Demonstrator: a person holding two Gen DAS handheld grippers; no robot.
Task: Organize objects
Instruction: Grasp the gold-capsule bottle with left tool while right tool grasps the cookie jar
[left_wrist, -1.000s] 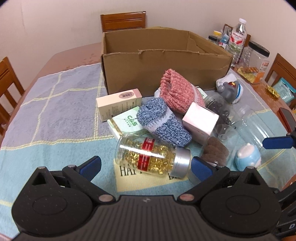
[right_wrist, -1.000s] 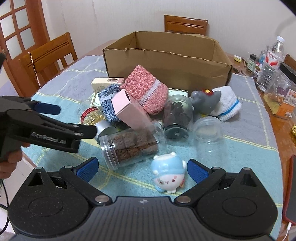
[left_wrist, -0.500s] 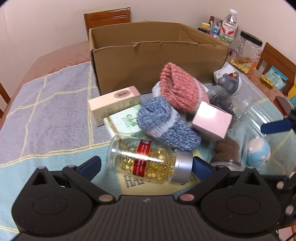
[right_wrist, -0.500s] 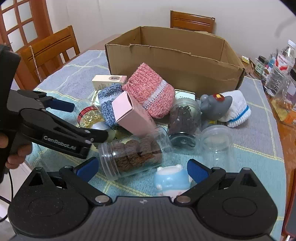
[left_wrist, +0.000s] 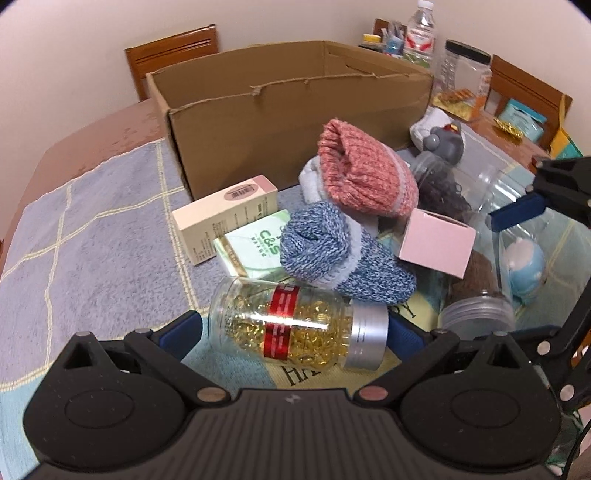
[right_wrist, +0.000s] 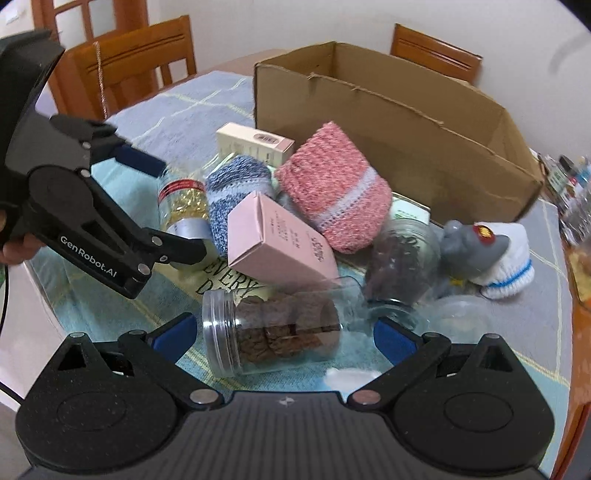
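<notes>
A clear bottle of golden capsules (left_wrist: 295, 325) with a red label and silver cap lies on its side between the fingers of my open left gripper (left_wrist: 295, 330); it also shows in the right wrist view (right_wrist: 181, 206). A clear jar of brown cookies (right_wrist: 273, 332) lies on its side between the fingers of my open right gripper (right_wrist: 282, 336). An open cardboard box (left_wrist: 288, 107) stands behind the pile. A pink knit sock (left_wrist: 362, 173), a blue knit sock (left_wrist: 332, 251) and a pink carton (left_wrist: 436, 243) lie in the pile.
A cream carton (left_wrist: 225, 218), a green packet (left_wrist: 258, 247), a grey toy (right_wrist: 469, 243), a white sock (right_wrist: 509, 266), a blue figurine (left_wrist: 524, 266) and clear jars (right_wrist: 402, 254) lie around. Bottles and jars (left_wrist: 461, 77) stand at the back right. Wooden chairs (right_wrist: 122, 74) surround the table.
Both grippers have moved forward and lower. The capsule bottle now lies between the left fingers and the cookie jar between the right fingers. The blue figurine has slipped under the right gripper's view.
</notes>
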